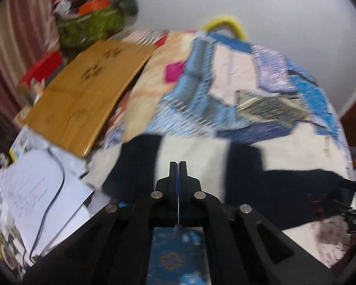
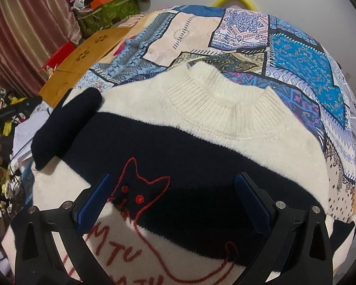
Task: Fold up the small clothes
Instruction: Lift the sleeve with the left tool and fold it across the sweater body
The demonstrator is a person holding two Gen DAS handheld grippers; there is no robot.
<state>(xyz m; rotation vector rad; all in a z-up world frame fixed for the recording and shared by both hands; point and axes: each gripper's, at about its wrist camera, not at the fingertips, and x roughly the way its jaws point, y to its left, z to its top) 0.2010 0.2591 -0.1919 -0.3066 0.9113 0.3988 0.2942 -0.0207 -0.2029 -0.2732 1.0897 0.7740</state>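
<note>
Left gripper (image 1: 178, 166): jaws together, nothing visibly pinched. Right gripper (image 2: 178, 190): jaws apart over fuzzy cream-and-navy knit sweater (image 2: 225, 123), ribbed collar, red stitched cat.

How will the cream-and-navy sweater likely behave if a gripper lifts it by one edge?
The sweater looks like soft fuzzy knit, so it would probably drape and sag. Its thick ribbed collar suggests some bulk. The fuzzy surface should grip the pads, not slip.
</note>
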